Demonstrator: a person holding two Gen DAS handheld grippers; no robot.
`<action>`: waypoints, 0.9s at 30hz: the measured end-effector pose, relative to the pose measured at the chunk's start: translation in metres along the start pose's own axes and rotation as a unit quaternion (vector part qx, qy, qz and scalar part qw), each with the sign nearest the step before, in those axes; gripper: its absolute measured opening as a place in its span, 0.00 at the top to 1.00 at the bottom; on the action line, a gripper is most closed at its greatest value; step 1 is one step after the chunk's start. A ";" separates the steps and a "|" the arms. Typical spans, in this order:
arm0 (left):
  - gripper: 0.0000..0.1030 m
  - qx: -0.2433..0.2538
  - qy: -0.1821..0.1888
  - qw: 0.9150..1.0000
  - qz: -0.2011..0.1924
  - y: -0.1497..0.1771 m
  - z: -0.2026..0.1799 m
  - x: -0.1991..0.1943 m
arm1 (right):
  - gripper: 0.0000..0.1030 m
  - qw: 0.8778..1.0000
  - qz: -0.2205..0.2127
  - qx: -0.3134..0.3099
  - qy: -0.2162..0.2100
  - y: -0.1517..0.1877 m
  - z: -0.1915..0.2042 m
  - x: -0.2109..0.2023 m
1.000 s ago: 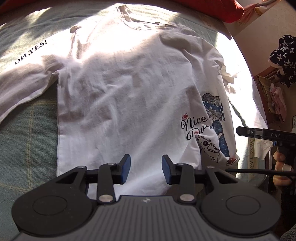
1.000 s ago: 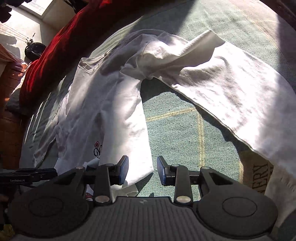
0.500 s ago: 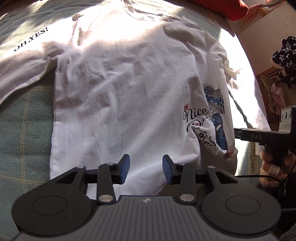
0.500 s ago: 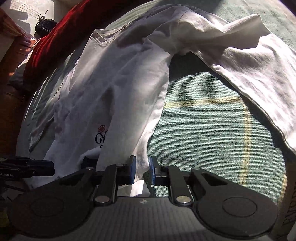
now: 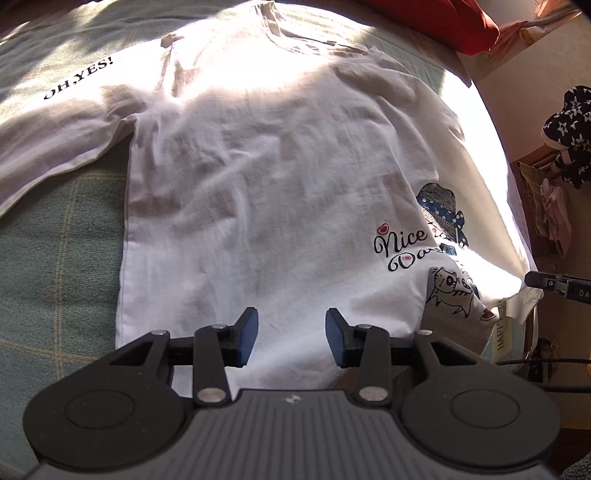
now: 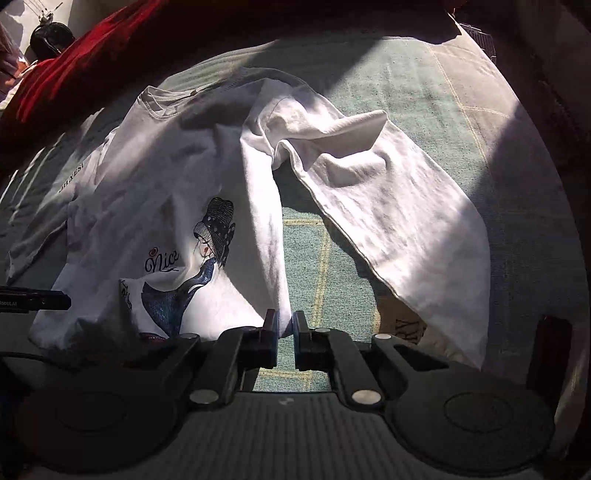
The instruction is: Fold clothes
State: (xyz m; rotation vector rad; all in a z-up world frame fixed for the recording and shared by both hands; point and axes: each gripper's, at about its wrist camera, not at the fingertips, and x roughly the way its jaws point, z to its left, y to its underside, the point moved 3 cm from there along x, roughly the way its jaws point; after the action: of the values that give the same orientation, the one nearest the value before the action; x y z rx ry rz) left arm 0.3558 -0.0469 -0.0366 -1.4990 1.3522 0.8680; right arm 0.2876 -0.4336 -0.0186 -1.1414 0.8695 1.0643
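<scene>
A white long-sleeved shirt (image 5: 277, 184) with a "Nice Day" girl-and-cat print lies back up on the bed, its lower right corner turned over. My left gripper (image 5: 291, 321) hovers open above the shirt's bottom hem, nothing between its blue pads. My right gripper (image 6: 285, 321) is closing its last bit, the pads pinching the shirt's (image 6: 166, 166) side edge near the hem and holding it raised. The right sleeve (image 6: 406, 206) lies crumpled off to the right. In the left wrist view the right gripper (image 5: 554, 286) shows at the shirt's corner.
A green checked bedcover (image 5: 55, 277) lies under the shirt. A red cushion (image 5: 443, 18) sits at the head of the bed. A dark star-patterned cloth (image 5: 569, 136) hangs at the right, and a printed card (image 5: 502, 325) lies by the bed's edge.
My right gripper has shut on the shirt's side edge and risen with it, turning more of the printed front into view. The left gripper has stayed open over the hem.
</scene>
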 end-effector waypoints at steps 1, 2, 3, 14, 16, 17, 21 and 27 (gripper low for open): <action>0.62 -0.002 0.000 1.000 0.000 0.000 0.000 0.000 | 0.91 1.000 0.007 0.006 0.008 0.001 -0.005 0.003; 0.62 -0.002 0.000 1.000 0.000 0.001 0.000 0.000 | 0.91 1.000 0.019 0.015 0.009 0.003 -0.010 0.008; 0.62 0.000 -0.001 1.000 0.001 0.001 -0.001 0.000 | 0.91 0.999 0.023 0.025 0.012 0.004 -0.014 0.010; 0.61 0.022 -0.007 1.000 0.001 -0.009 -0.014 0.004 | 0.83 0.994 -0.016 0.100 0.028 -0.011 -0.051 0.013; 0.61 0.027 -0.008 1.000 -0.001 -0.012 -0.019 0.005 | 0.82 0.994 -0.028 0.094 0.041 -0.022 -0.059 0.013; 0.61 0.029 -0.008 1.000 -0.003 -0.013 -0.021 0.005 | 0.82 0.994 -0.034 0.091 0.049 -0.028 -0.064 0.013; 0.59 0.026 -0.010 1.000 -0.010 -0.021 -0.025 0.007 | 0.79 0.992 -0.041 0.095 0.071 -0.041 -0.087 0.016; 0.58 0.020 -0.015 1.000 -0.007 -0.031 -0.034 0.019 | 0.63 0.991 -0.037 0.099 0.078 -0.055 -0.122 0.036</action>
State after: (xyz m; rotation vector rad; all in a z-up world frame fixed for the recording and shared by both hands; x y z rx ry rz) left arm 0.3866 -0.0860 -0.0374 -1.4577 1.3284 0.8455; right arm 0.3490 -0.5495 -0.0639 -1.0912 1.0250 0.8166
